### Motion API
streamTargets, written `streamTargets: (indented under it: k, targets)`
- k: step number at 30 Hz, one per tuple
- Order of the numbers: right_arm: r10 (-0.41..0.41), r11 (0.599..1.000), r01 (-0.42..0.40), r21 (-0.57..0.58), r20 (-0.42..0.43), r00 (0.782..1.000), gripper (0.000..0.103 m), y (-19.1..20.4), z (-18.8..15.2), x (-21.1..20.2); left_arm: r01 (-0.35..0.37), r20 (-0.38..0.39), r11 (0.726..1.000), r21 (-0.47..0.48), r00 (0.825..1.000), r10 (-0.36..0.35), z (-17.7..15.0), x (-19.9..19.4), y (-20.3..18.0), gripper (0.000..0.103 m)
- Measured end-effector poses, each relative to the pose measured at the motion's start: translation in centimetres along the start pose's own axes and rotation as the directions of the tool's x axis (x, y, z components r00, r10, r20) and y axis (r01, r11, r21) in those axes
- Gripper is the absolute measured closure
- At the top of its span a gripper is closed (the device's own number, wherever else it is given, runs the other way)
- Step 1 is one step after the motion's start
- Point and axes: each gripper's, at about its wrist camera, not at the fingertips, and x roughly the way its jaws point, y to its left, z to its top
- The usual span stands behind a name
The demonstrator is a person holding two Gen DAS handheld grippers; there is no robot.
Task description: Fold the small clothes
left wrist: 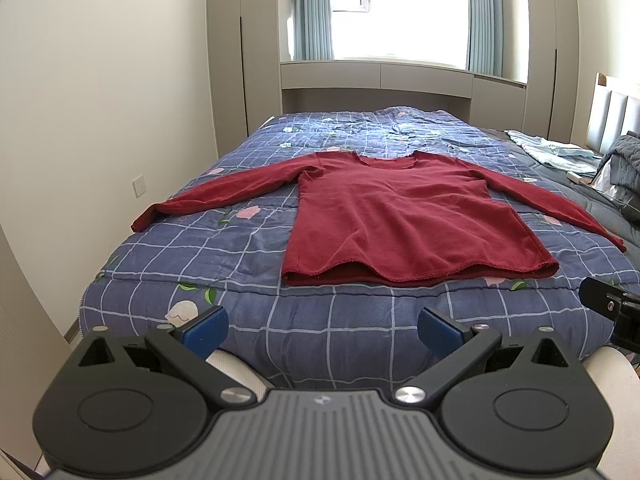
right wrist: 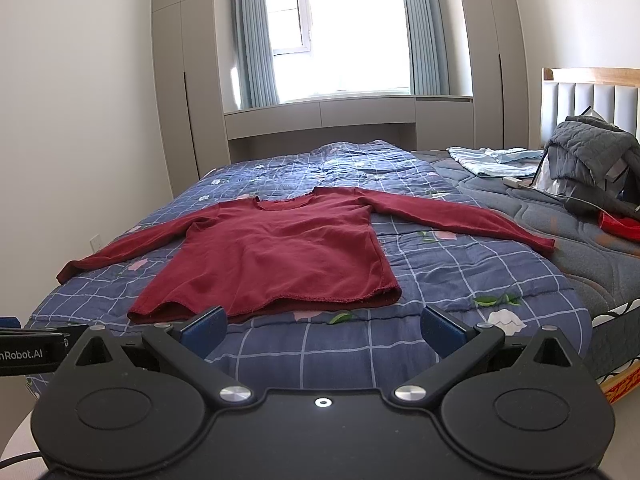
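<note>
A bed [left wrist: 248, 344] fills both views, covered by a quilted blue quilt [left wrist: 224, 248] with a white grid and scattered pink and white flowers, its surface soft and puckered along the stitching. To the right of it lies a dark grey quilted pad [right wrist: 560, 240] with wavy seams, and behind that a padded grey headboard [right wrist: 592, 104] in vertical panels with a wooden top rail. Spread flat on the blue quilt, front up, is the red shirt [left wrist: 400, 216], a long-sleeved knit with a round neck, both sleeves stretched out sideways and angled toward the near edge, the hem slightly wavy with a rolled, stitched edge. A rumpled grey quilted jacket [right wrist: 588, 160] is heaped near the headboard, a pale blue cloth [right wrist: 488, 160] lies flat beside it, and a small red item [right wrist: 620, 228] sits at the right edge. The left gripper [left wrist: 323, 330] hangs before the near edge of the bed, its blue-padded fingers [left wrist: 206, 330] spread wide, holding nothing and well short of the hem. The right gripper [right wrist: 324, 328] is also spread wide and empty, its blue pads [right wrist: 442, 330] just short of the hem's right corner.
</note>
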Motion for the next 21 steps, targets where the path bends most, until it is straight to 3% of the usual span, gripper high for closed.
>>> streamTargets:
  k: [21]
  targets:
    - [0.000,1.000,0.000,0.000,-0.002,1.000,0.000,0.01,0.01,0.04,-0.001,0.000,1.000,0.001,1.000,0.001,0.09,0.06,-0.06,0.000]
